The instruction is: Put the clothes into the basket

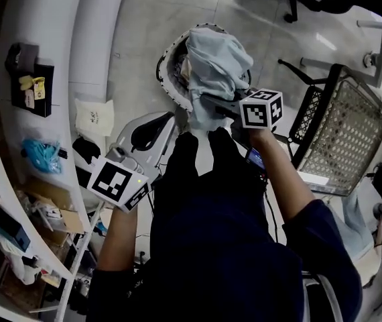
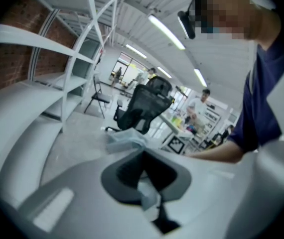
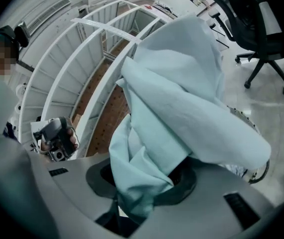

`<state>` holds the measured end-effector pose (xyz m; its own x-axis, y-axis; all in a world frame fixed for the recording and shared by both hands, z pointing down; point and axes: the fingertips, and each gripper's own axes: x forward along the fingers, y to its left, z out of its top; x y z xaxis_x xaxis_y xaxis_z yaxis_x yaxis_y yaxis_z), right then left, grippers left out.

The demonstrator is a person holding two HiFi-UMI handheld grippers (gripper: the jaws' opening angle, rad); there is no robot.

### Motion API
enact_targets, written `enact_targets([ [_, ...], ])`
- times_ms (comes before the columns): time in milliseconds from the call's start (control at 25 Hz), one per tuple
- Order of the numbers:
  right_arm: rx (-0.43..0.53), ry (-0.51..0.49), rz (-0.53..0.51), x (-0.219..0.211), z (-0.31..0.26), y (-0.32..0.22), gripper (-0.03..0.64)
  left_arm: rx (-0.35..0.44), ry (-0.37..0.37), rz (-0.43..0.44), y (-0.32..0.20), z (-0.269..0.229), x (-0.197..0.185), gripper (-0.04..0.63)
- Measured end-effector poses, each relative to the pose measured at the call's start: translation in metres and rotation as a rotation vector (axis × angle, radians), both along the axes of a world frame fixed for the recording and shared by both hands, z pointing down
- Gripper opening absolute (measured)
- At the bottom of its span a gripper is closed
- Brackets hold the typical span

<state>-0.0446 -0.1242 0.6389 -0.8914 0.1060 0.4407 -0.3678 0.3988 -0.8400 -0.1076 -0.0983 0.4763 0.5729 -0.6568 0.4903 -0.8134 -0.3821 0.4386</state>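
Now, from the head view, my right gripper (image 1: 208,102) is clamped on the bunched cloth (image 1: 214,66), which drapes ahead of the jaws, over the basket (image 1: 166,54). Its long axis runs away from me toward the far rim. My left gripper (image 1: 171,123) sits lower, near the cloth's hanging end, so the right is nearer the basket. Left gripper view: jaws nearly together, seemingly pinching a thin pale corner, with the rest lying just ahead. Right gripper view: jaws part-open around a thick fold that rises from them, basket rim below right.
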Motion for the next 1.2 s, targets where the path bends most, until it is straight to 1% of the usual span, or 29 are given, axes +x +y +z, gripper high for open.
enact_targets([
  [200,-0.043,0.046,-0.037,-0.011,0.044,0.001,0.129,-0.011,0.006,-0.002,-0.009,0.012,0.000,0.005],
  [400,-0.095,0.106,-0.019,-0.017,0.099,-0.001,0.129,-0.026,0.009,0.007,-0.013,0.020,0.004,0.005],
  [560,-0.139,0.146,-0.023,-0.022,0.136,0.004,0.130,-0.049,0.001,-0.006,-0.007,0.029,-0.003,0.005],
  [720,-0.138,0.218,-0.035,-0.024,0.168,0.006,0.132,-0.073,0.004,-0.023,-0.001,0.040,-0.010,0.005],
  [1040,-0.154,0.321,-0.021,-0.038,0.229,0.001,0.137,-0.117,0.015,-0.031,0.012,0.061,-0.015,0.005],
  [1120,-0.145,0.343,-0.040,-0.044,0.238,0.003,0.149,-0.127,0.017,-0.032,0.015,0.064,-0.017,0.005],
  [1200,-0.132,0.361,-0.063,-0.050,0.245,0.004,0.258,-0.130,0.018,-0.035,0.016,0.067,-0.019,0.005],
])
